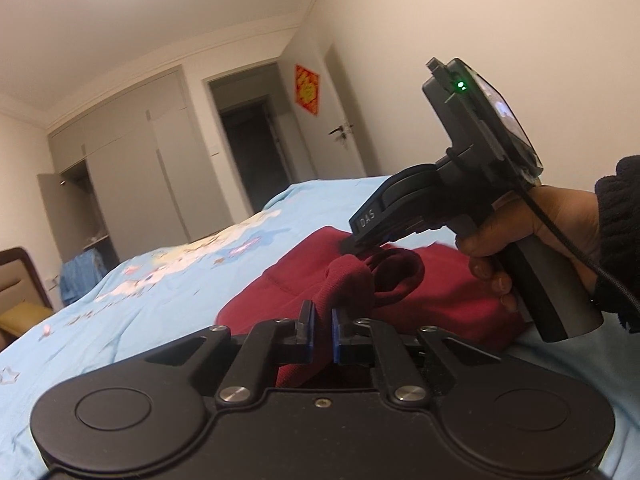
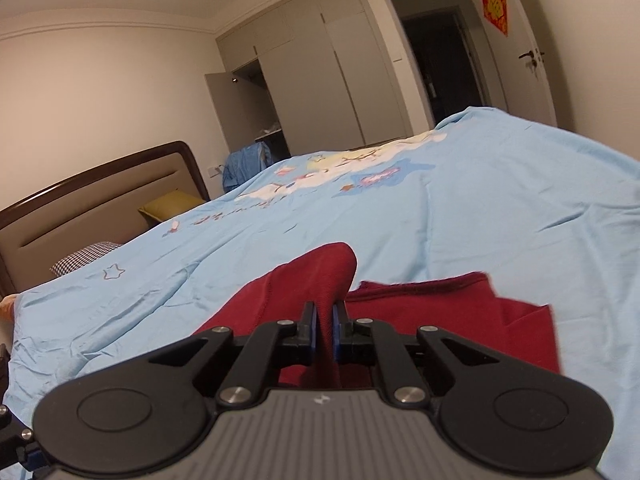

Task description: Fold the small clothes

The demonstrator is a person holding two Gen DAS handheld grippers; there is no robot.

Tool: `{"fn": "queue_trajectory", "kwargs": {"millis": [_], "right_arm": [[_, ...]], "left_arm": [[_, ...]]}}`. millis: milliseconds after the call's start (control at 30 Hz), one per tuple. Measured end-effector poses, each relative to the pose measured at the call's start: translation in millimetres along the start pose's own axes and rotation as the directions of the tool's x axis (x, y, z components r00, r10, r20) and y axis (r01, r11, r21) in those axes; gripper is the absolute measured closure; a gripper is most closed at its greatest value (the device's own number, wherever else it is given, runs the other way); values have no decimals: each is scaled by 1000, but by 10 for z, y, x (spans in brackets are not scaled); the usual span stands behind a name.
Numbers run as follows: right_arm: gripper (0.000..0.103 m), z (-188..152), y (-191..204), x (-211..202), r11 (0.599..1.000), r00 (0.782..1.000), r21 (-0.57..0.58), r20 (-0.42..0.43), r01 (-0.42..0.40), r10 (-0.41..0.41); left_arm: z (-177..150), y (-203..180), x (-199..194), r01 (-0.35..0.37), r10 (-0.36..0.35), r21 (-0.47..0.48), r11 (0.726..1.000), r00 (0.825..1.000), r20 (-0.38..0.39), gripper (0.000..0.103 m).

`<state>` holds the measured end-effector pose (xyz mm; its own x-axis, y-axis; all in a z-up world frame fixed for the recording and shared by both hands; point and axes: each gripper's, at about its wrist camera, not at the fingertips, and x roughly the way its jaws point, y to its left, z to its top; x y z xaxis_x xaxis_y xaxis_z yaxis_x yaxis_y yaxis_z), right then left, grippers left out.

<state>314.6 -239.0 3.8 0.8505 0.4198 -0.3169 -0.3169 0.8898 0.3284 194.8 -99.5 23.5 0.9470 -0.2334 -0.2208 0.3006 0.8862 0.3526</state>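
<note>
L gripper (image 1: 323, 330): fingers nearly together, narrow gap, red cloth bunched up btwn the pads, so pinching the garment (image 1: 440, 284). R gripper (image 2: 324, 330): same, pads close w/ a raised fold of the garment (image 2: 316, 276) clamped btwn them. In L view the R gripper (image 1: 352, 245) tips sit on the cloth, hand (image 1: 532, 236) on the grip. Garment lies on the bed (image 2: 460, 220), on the light blue cover, partly lifted at both pinch pts.

Clearance around garment on bed
Open blue bedspread (image 2: 460, 216) beyond and left of red garment (image 2: 440, 312); right gripper (image 1: 352, 246) blocking the right side.
</note>
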Motion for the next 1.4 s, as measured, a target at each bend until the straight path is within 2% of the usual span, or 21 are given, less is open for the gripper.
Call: {"fn": "queue_trajectory", "kwargs": {"millis": [233, 600, 1067, 1400], "right_arm": [[94, 33, -345, -261, 998, 998, 33, 30, 54, -55], [94, 9, -638, -522, 991, 991, 76, 61, 110, -115], [94, -174, -835, -586, 979, 988, 145, 42, 142, -149], [94, -201, -845, -550, 978, 988, 149, 33, 147, -154]], "left_arm": [[123, -248, 127, 78, -79, 21, 997, 997, 22, 96], [142, -530, 247, 157, -159, 76, 985, 987, 20, 96], [135, -601, 372, 207, -207, 106, 973, 978, -11, 96], [141, -594, 351, 213, -212, 107, 971, 977, -23, 96]]}}
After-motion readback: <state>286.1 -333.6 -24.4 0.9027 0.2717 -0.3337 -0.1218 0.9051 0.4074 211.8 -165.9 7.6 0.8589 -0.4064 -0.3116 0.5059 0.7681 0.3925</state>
